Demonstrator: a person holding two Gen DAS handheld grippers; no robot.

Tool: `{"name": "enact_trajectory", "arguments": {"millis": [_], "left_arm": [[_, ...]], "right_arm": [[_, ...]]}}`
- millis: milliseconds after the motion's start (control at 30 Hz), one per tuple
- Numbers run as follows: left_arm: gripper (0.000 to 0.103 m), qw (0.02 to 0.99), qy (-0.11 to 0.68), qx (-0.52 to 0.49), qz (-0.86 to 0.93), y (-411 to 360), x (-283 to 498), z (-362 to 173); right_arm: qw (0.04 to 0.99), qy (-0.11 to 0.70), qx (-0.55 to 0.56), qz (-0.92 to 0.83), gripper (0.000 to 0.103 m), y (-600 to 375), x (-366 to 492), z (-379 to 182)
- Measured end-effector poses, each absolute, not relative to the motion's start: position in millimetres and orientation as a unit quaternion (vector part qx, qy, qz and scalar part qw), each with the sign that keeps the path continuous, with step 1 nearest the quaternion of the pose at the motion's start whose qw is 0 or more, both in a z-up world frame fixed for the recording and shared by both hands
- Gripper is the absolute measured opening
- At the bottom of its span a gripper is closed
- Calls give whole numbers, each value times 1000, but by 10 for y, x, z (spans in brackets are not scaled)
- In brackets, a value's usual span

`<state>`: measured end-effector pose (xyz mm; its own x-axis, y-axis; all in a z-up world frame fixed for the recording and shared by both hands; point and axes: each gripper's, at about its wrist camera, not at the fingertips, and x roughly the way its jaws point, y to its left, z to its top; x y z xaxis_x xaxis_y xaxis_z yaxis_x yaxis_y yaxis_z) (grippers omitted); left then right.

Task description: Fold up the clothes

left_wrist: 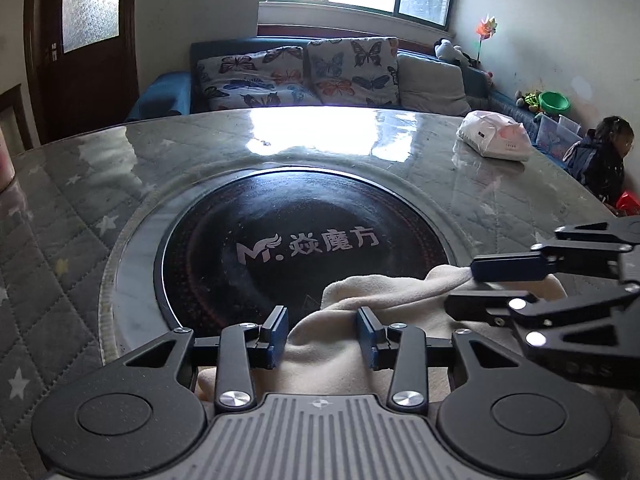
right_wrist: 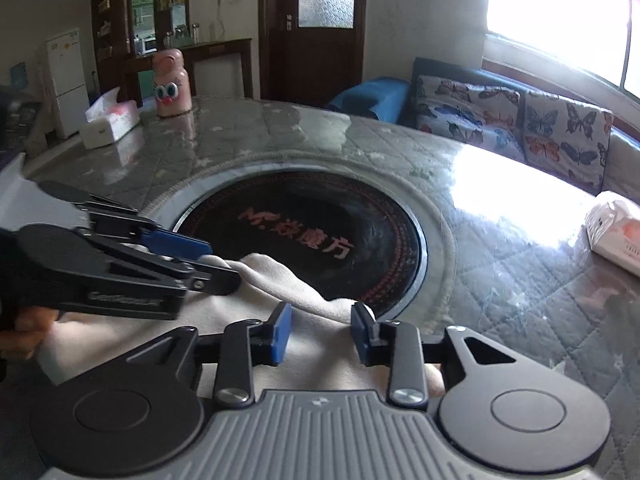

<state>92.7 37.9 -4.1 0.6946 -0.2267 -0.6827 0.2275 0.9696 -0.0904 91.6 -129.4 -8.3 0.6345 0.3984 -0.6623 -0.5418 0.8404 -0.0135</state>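
A cream garment (left_wrist: 384, 292) lies bunched at the near edge of the table, partly over the black round hotplate (left_wrist: 304, 236). It also shows in the right wrist view (right_wrist: 280, 280). My left gripper (left_wrist: 322, 334) is open, its blue pads either side of a raised fold of the cloth. My right gripper (right_wrist: 320, 334) is open too, its pads straddling another fold. In the left wrist view the right gripper (left_wrist: 476, 284) comes in from the right over the cloth. In the right wrist view the left gripper (right_wrist: 218, 266) comes in from the left over the cloth.
The glass-topped table (left_wrist: 72, 216) has a quilted star cover under the glass. A white tissue pack (left_wrist: 494, 138) lies far right; another tissue box (right_wrist: 110, 124) and a pink bottle (right_wrist: 172, 80) stand far left. A sofa with butterfly cushions (left_wrist: 300, 76) is behind. A child (left_wrist: 604, 160) sits at the right.
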Motion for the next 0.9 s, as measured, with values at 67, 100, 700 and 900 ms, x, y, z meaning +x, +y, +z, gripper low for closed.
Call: {"name": "enact_trajectory", "arguments": {"millis": [67,100,700,900], "left_arm": [[42,920,372,-2,-123,385,931,-46],[42,920,373,-4,-123,388,936,-46],[41,937,323,17,-133,413,-127,139],[40,940,318,40,-118,356,-247,14]], "right_arm": [[895,335,-112,273,41,-1257,846,-73],[891,338,-118,278,42,-1222,830,-93],[881,294,-162,334,50,-1202,-29,-18],[885,279,-174,328,51,-1156,-166,-112]]}}
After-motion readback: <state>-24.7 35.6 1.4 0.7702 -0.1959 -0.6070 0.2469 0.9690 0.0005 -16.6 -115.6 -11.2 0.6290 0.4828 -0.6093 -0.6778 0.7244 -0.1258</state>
